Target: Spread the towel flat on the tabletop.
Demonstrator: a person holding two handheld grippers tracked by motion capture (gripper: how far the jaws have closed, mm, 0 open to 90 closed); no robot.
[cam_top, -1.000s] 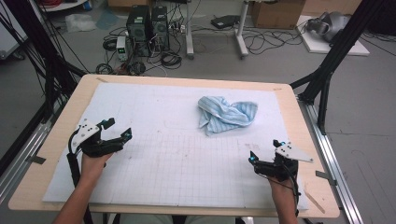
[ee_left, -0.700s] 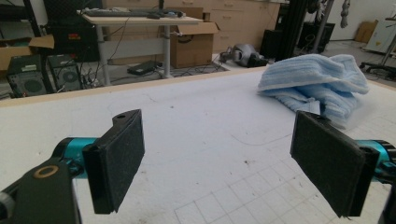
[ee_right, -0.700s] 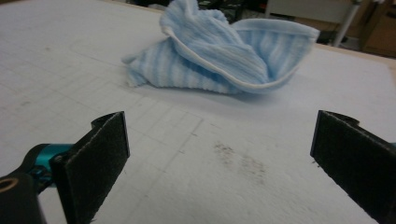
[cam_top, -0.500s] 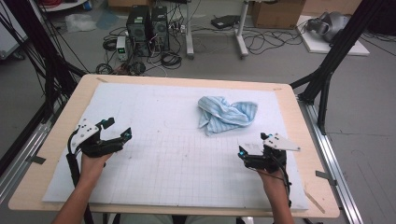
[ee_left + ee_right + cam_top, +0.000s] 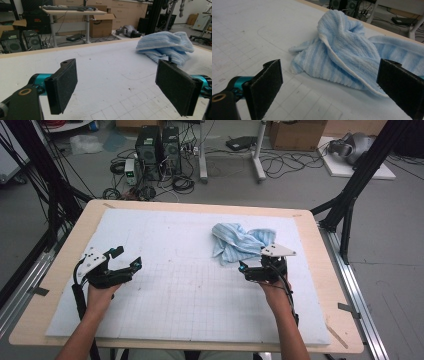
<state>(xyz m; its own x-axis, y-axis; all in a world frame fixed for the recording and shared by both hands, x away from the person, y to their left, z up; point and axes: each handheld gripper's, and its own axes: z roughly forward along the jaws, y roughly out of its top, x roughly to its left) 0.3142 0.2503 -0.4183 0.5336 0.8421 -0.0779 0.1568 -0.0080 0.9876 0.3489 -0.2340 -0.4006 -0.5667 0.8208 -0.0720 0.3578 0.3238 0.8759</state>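
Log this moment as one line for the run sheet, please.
phase: approach | right gripper: open, at near edge of crumpled blue towel, not touching | left gripper: open, idle over white mat | towel: unfolded

Fluffy ribbed cloth towel [image 5: 342, 55], matt white foam mat [image 5: 175, 285].

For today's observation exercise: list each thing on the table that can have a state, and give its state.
Towel: crumpled in a heap, not held, lying on the mat.
Left gripper: open, holding nothing, well apart from the towel.
Right gripper: open, holding nothing, jaws spread just short of the towel's near edge.
Mat: flat.
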